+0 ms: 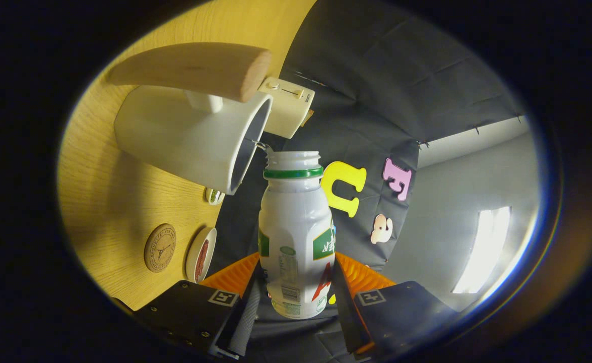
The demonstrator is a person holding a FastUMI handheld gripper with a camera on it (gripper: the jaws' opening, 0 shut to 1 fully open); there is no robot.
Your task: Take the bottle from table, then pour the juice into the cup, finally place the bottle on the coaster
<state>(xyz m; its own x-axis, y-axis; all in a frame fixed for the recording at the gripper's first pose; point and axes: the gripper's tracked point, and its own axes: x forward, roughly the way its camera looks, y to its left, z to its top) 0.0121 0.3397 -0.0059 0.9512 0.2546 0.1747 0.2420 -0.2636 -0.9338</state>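
My gripper (296, 290) is shut on a white plastic bottle (296, 237) with a green neck ring and no cap; both fingers press on its lower body. The whole view is rolled, so the wooden table (109, 201) stands to the side. The bottle's open mouth (293, 157) sits right at the rim of a white cup (190, 136) with a wooden handle (195, 68), and a thin trickle shows at the lip. A round cork coaster (159, 248) lies on the table, nearer to my fingers than the cup.
A cream-coloured box (288, 107) with a switch stands just past the cup. A small round dish (201, 254) with a dark red inside lies beside the coaster. A small shiny object (214, 195) lies under the cup's rim.
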